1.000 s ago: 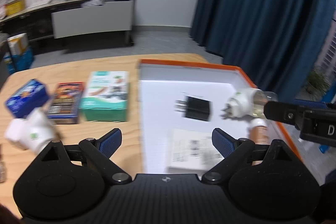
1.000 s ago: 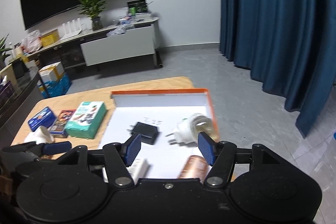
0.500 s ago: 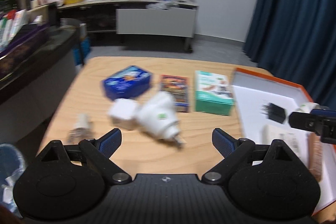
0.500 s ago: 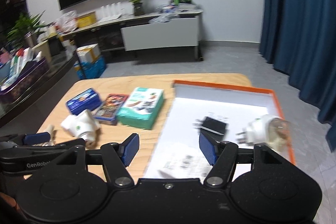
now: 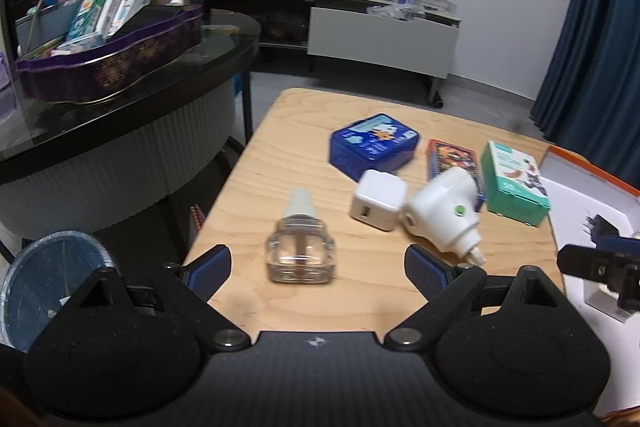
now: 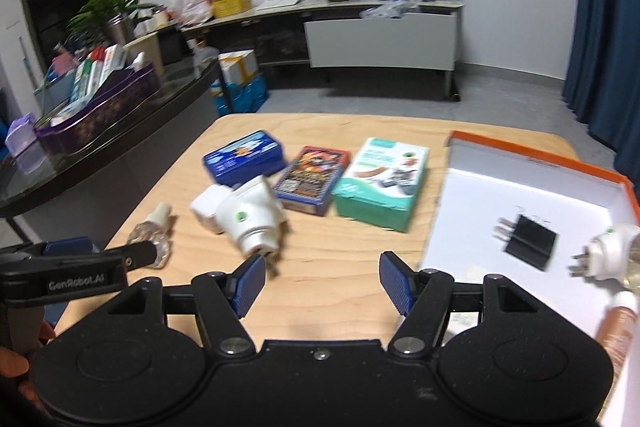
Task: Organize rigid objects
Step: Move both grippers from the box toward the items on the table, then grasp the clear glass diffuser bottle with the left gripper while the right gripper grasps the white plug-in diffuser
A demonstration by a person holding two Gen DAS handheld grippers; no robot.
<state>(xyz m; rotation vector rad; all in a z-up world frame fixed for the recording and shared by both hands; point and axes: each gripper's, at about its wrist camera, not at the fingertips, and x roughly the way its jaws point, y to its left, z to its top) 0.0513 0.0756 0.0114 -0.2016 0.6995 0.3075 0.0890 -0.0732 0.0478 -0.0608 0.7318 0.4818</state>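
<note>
both tongs swing left, off the tray and over the loose items

nearest, the left tongs (image 5: 318, 265) stand wide apart and empty, the clear refill bottle (image 5: 300, 241) now lying on the bench (image 5: 256, 195) just ahead between their tips; a second ago they faced the orange-rimmed tray (image 6: 532, 155). the right tongs (image 6: 322, 285), also apart and holding nothing, have swung left too, the white plug-in diffuser (image 6: 250, 217) just beyond their left tip. farther off lie the white charger cube (image 5: 378, 199), blue tin (image 5: 374, 145), card box (image 6: 312, 179) and green box (image 6: 382, 183). the tray at right already holds a black adapter (image 6: 526, 241); a fresh pick looks next, likely the bottle.
</note>
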